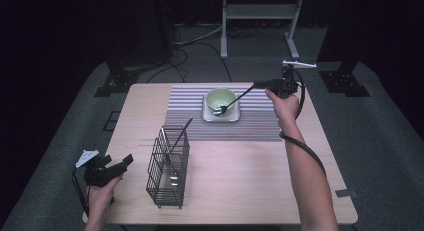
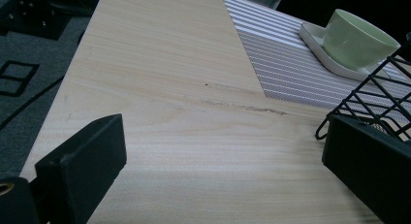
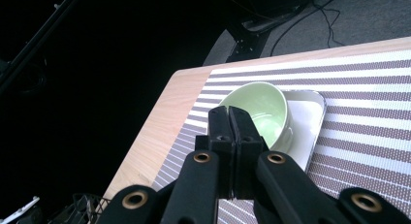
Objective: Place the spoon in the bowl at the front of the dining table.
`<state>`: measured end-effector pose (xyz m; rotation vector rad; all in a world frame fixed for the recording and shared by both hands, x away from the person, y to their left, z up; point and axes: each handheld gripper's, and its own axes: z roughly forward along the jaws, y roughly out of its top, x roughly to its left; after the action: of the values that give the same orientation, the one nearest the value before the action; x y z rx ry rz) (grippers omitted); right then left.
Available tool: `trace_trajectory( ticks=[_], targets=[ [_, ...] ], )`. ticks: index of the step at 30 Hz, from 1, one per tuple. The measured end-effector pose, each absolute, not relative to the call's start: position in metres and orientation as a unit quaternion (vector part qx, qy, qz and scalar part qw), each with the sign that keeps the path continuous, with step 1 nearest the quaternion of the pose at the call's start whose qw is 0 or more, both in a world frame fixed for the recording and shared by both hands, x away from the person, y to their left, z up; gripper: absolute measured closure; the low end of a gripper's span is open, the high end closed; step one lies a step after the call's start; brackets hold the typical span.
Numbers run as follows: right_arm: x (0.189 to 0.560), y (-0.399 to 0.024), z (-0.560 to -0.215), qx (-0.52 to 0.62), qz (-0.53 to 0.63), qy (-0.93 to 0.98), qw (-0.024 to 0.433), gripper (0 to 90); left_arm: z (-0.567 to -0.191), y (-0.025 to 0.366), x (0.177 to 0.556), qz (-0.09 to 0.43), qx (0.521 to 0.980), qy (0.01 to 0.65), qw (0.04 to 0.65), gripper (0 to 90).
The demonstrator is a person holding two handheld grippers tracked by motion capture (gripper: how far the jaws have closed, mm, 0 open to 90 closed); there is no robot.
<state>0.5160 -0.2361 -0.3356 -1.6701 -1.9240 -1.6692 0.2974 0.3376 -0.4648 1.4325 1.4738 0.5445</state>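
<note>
From above, the right tool [image 1: 261,84] is clamped on a fork [image 1: 232,102] whose prongs sit in the green bowl [image 1: 220,98] on the white tray [image 1: 220,116], while the left tool's view shows its jaws wide apart over the bench [image 2: 169,88] beside the wire basket [image 2: 383,93], and the right tool's view shows its jaws pressed together above the bowl [image 3: 261,105].

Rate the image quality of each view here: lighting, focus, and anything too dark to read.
High view: table evenly lit and sharp, surroundings fall to near black; the fork held by the right gripper reads as a thin dark line. Left gripper view: table grain crisp, green bowl slightly soft, near jaws blurred. Right gripper view: left half black, placemat bright.
</note>
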Motion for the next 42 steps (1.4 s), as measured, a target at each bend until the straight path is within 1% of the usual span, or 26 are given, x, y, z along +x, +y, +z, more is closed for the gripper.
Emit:
trace_trajectory(
  ticks=[25,42],
  targets=[
    [0.537,-0.241,-0.341,-0.581,-0.544,-0.605,0.020,89.1,-0.466,0.338,0.299,0.222,0.589,0.607,0.485,0.9],
    [0.548,-0.232,-0.355,-0.597,-0.526,-0.606,0.001,89.1,-0.465,0.341,0.300,0.222,0.583,0.610,0.489,1.0]
  ],
)
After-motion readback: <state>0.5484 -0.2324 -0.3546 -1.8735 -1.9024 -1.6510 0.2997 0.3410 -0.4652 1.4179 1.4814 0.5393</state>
